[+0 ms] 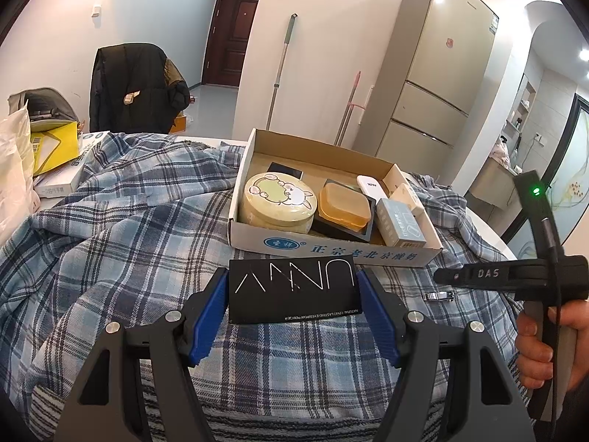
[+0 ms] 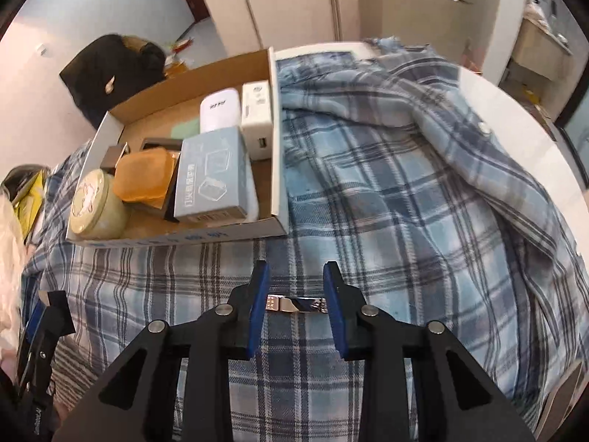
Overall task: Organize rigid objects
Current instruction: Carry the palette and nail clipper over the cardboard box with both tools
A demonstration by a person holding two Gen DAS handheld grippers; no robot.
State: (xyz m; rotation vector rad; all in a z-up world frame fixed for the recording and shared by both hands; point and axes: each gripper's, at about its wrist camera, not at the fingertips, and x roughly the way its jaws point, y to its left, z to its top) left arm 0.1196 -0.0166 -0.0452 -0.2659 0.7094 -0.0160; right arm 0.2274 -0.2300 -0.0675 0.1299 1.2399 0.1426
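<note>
- Cardboard box (image 1: 333, 248) sits on a blue plaid cloth (image 1: 129, 228) and serves as the landmark here; its near wall carries blue printed characters.
- Inside the box: a round cream tin (image 1: 277, 202) at the left end, an orange soap case (image 1: 344, 204) on a black tray beside it, a grey-blue carton (image 1: 399, 226) toward the right end, and a white oblong device (image 1: 371, 186) behind that carton.
- Left gripper (image 1: 293, 291) hovers just in front of the box's near wall, its 2 blue pads pressed on either side of a flat black case (image 1: 293, 289) with white lettering, so the case is clamped between them.
- Right gripper (image 2: 296, 304) is in front of the box's right corner, pointing steeply down at the cloth; its blue pads bracket a small shiny nail clipper (image 2: 296, 304), touching its 2 ends.
- A person's hand (image 1: 552, 346) grips the right tool's handle, right of the box.
</note>
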